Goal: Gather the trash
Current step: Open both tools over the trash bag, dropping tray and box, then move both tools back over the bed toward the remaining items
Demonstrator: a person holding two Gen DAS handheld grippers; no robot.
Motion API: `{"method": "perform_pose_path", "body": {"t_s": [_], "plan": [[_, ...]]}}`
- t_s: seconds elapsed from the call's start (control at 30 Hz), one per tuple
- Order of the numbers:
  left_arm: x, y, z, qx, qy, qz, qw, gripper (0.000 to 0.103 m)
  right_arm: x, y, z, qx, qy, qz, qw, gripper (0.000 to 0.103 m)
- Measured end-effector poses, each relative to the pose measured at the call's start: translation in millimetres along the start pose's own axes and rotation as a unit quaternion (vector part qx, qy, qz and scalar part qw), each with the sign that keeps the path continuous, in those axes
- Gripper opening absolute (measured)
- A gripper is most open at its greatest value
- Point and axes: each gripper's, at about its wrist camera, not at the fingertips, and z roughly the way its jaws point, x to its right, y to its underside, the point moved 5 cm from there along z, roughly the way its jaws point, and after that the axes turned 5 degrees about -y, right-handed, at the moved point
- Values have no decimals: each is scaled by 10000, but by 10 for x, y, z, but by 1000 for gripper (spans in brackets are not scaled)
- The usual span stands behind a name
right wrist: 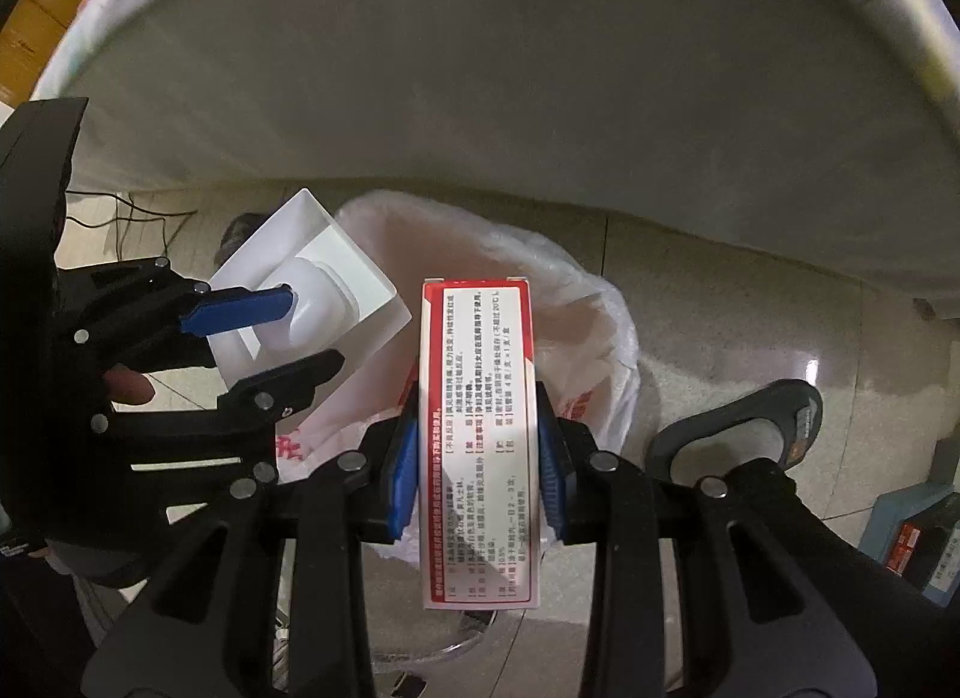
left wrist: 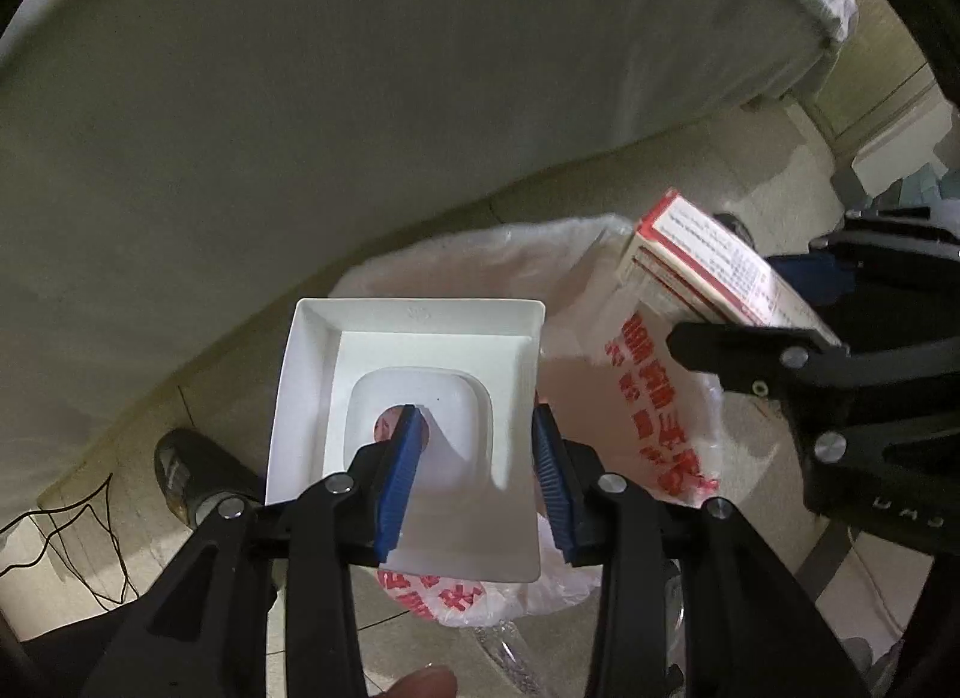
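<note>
On my left I had the left gripper (left wrist: 474, 476) clamped on a white moulded tray (left wrist: 414, 398), one blue pad inside the tray's hollow and the other against its outer right wall. The tray hung over the near left rim of the trash bag (left wrist: 636, 398), a thin white plastic bag with red print, its mouth open on the tiled floor (left wrist: 780, 146) beside the bed (left wrist: 360, 98). A dark shoe (left wrist: 180, 476) lay on the floor left of the bag, next to some loose black cables (left wrist: 66, 542).

Moving right, my right gripper (right wrist: 478, 458) held a red-and-white medicine box (right wrist: 477, 446) by its long sides, both blue pads pressed flat to it. The box pointed forward over the bag's open mouth, just beside the tray without touching it. Further right a second dark shoe (right wrist: 744, 428) sat on the tiles, with a blue-grey box (right wrist: 912, 530) at the far edge.
</note>
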Motion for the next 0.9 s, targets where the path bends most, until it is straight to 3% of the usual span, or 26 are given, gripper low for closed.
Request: {"method": "perform_pose_path", "body": {"t_s": [0.2,0.27,0.4,0.43,0.63,0.9], "plan": [[26,108,267,-354,34,104,9993,43,70,-36,359,-424,-110,111,9990,33],[24,151,316,-436,-37,142,9989,64,84,-49,430,-505,16,54,9987,34],[6,205,315,-495,-69,194,9986,85,102,-37,473,-606,-97,167,9980,65],[-6,204,304,-493,-42,157,9987,88,95,-40,460,-590,-154,213,9979,65],[-78,154,133,-307,-33,15,9995,91,158,-46,331,-543,-59,381,9978,67],[-129,-59,-365,298,-222,-182,9991,95,210,-64,-183,-145,-66,570,9982,72]]}}
